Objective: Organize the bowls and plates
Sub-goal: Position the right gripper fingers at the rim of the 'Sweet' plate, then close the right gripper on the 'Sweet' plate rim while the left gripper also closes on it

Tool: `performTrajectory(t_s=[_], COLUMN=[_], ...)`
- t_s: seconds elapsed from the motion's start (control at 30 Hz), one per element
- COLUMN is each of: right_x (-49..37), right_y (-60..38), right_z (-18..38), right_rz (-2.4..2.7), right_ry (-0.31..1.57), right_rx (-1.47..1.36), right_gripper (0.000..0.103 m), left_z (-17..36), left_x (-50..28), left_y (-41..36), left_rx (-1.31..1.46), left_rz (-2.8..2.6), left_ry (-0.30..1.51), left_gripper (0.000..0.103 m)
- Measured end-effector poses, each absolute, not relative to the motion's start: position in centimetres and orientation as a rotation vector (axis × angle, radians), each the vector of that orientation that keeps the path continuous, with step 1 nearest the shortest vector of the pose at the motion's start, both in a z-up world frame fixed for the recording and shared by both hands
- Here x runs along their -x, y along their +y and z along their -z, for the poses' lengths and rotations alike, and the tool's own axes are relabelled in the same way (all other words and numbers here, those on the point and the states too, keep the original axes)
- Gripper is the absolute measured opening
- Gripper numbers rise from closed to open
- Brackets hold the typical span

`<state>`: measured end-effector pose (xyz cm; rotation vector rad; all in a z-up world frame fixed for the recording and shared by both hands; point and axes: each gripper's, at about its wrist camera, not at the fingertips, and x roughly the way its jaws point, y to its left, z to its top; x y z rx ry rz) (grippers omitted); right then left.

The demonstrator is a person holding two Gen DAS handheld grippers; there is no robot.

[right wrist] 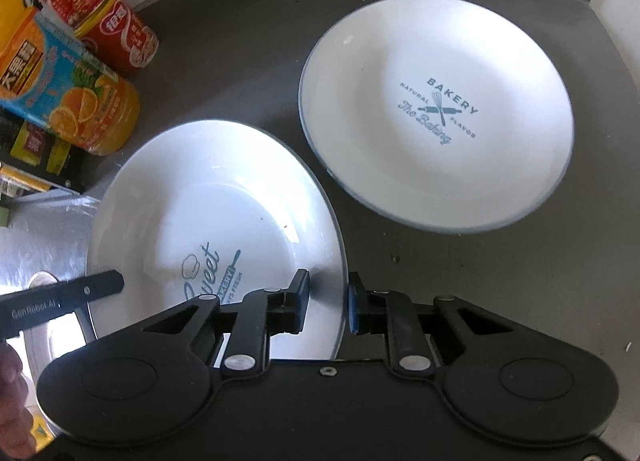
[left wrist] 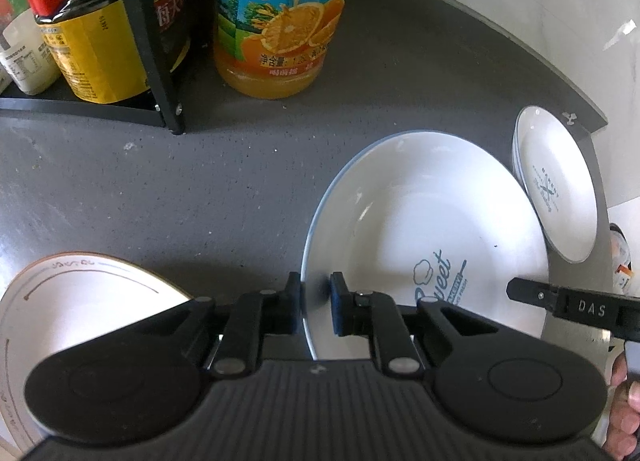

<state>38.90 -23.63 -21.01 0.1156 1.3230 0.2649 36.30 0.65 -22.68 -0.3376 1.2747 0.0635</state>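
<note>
Black rack (left wrist: 160, 73) at the back of the dark grey table (left wrist: 200, 189): holds a dark sauce bottle (left wrist: 100, 41) with a yellow label and red handle, and a small white jar (left wrist: 24, 65) beside it. Just outside the rack stands an orange juice bottle (left wrist: 276, 21), juice filling its base; a red-labelled bottle (right wrist: 100, 17) stands behind it.

Big plate (left wrist: 420, 237), white, thin blue rim, shallow well, blue "Sweet" print with a rolling pin. Nothing on it. It lies near the table's front edge.

Left tongs (left wrist: 316, 301) straddle its left rim, one finger outside, one inside, a gap showing at the rim; whether they pinch it I cannot tell. Right tongs (right wrist: 328, 301) straddle the opposite rim, blue pads not visibly pressed on; grip likewise unclear.

Second plate (right wrist: 436, 117), same white and blue, "Bakery" print, lies bare just beyond the first, near the table's far corner. A third white plate (left wrist: 80, 313), brown-rimmed, lies at the left.
</note>
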Motion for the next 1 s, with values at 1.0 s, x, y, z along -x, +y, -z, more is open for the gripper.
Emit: performTrajectory(t_s=[1.0], right_x=[-40.0], right_y=[-24.7], right_z=[21.1], right_rz=[-0.314], right_ry=[1.294], right_rx=[-0.186], right_gripper=[0.018], left_z=[20.8], left_x=[-36.4], left_y=[2.4], left_rx=[0.404], left_rz=[-0.136], left_ry=[1.226], left_gripper=[0.008])
